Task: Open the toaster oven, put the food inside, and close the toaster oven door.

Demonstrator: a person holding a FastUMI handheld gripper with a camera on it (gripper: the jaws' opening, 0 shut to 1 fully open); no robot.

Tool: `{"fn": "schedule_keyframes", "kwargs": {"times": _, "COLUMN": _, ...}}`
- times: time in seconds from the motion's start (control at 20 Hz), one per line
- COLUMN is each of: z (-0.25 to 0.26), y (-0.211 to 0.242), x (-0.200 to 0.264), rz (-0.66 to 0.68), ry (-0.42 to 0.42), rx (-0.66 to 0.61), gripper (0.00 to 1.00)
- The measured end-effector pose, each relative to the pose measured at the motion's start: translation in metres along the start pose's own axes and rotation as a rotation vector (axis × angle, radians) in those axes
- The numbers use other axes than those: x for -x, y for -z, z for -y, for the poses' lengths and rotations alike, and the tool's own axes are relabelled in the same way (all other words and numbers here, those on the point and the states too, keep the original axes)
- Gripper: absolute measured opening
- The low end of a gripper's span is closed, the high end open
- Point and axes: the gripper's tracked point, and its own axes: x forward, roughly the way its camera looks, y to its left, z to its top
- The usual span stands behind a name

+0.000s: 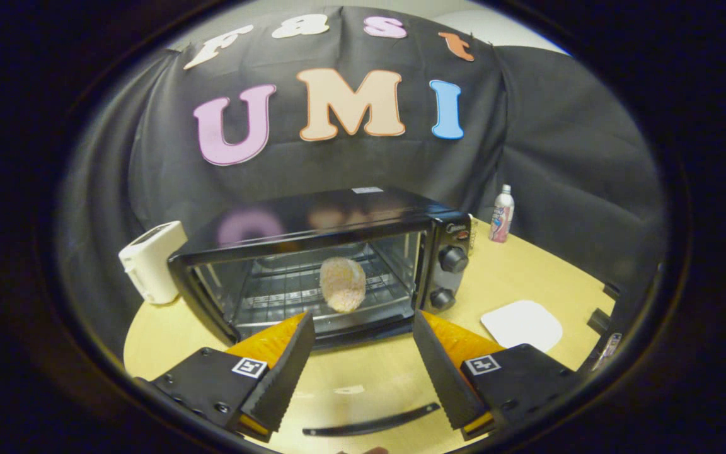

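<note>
The black toaster oven [338,217] stands on the round wooden table, just ahead of my fingers. Its glass door hangs fully open and lies flat toward me, with the curved black handle [372,422] below and between the fingers. A round breaded piece of food [342,284] rests on the wire rack [275,293] inside the oven. My gripper [360,315] is open, and its black serrated fingers [287,372] stand wide apart over the lowered door. Nothing is held between them.
A white toaster [152,261] stands left of the oven. A pink and white bottle [501,214] stands behind the oven's right side. A bare white plate [522,325] lies on the table [527,277] to the right. The oven's two knobs [453,258] face me.
</note>
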Motion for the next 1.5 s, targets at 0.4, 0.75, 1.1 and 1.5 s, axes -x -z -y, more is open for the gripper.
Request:
{"fn": "schedule_keyframes", "kwargs": {"times": 0.4, "z": 0.002, "y": 0.062, "x": 0.073, "rz": 0.011, "ry": -0.067, "rx": -0.018, "gripper": 0.98}}
{"fn": "schedule_keyframes", "kwargs": {"times": 0.75, "z": 0.01, "y": 0.112, "x": 0.097, "rz": -0.014, "ry": -0.064, "rx": -0.011, "gripper": 0.98}}
{"fn": "schedule_keyframes", "kwargs": {"times": 1.1, "z": -0.002, "y": 0.146, "x": 0.075, "rz": -0.1, "ry": -0.085, "rx": 0.053, "gripper": 0.97}}
{"fn": "schedule_keyframes", "kwargs": {"times": 1.5, "z": -0.024, "y": 0.145, "x": 0.047, "rz": -0.135, "ry": -0.101, "rx": 0.066, "gripper": 0.97}}
